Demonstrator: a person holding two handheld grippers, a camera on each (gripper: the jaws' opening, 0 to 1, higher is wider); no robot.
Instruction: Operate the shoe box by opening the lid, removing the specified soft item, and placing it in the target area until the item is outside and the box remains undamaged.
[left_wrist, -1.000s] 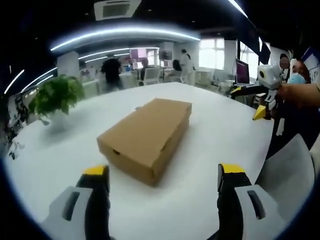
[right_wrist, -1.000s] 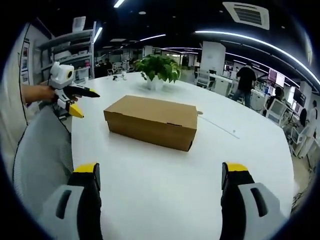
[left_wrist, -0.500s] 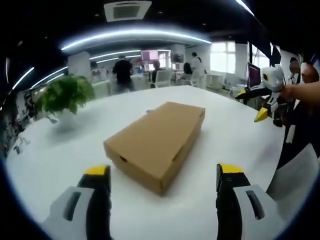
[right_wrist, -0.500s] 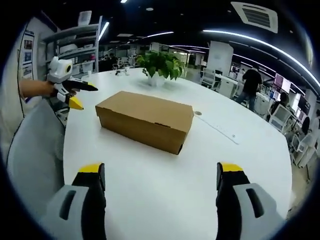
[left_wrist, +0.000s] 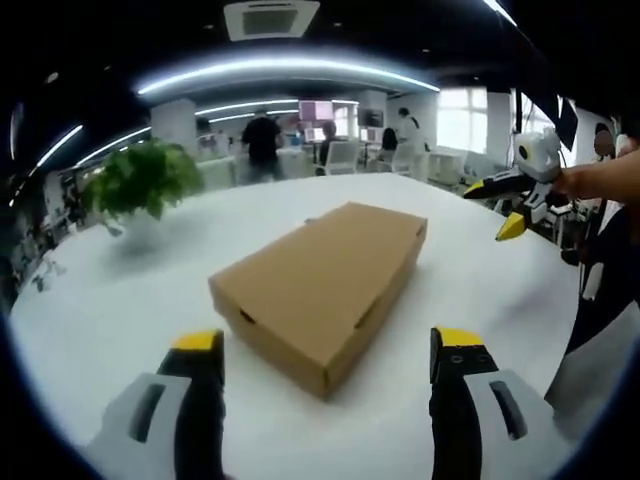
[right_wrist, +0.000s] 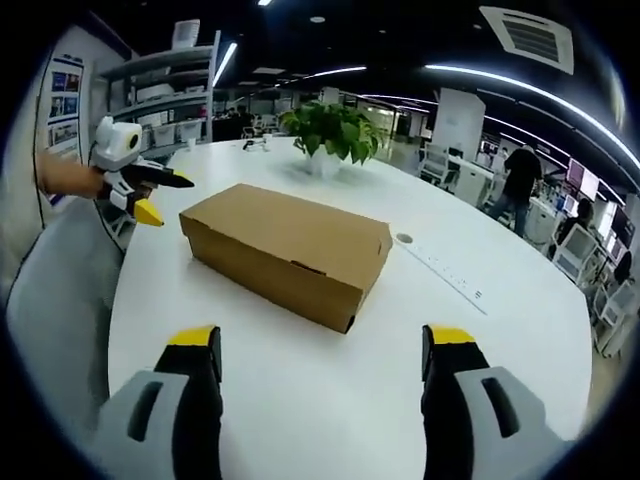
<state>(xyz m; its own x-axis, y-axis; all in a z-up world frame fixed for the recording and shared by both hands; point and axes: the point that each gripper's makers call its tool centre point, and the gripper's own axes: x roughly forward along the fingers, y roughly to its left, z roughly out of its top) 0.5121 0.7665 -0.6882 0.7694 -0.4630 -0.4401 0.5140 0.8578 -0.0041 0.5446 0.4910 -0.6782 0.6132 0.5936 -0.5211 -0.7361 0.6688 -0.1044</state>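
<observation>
The shoe box (left_wrist: 322, 287) sits closed on the white table (left_wrist: 110, 300); left gripper (left_wrist: 325, 350) and right gripper (right_wrist: 320, 345) are spread wide, holding nothing; pulling the lid too hard could rip it.

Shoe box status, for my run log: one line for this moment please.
shoe box: lid closed, on white table | left tool: open, short of box | right tool: open, short of box | plant: behind box

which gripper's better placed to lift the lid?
Probably right. In the right gripper view the shoe box shows its long front side with the lid notch, facing the open right gripper. The left gripper, also open, faces a short end.
</observation>
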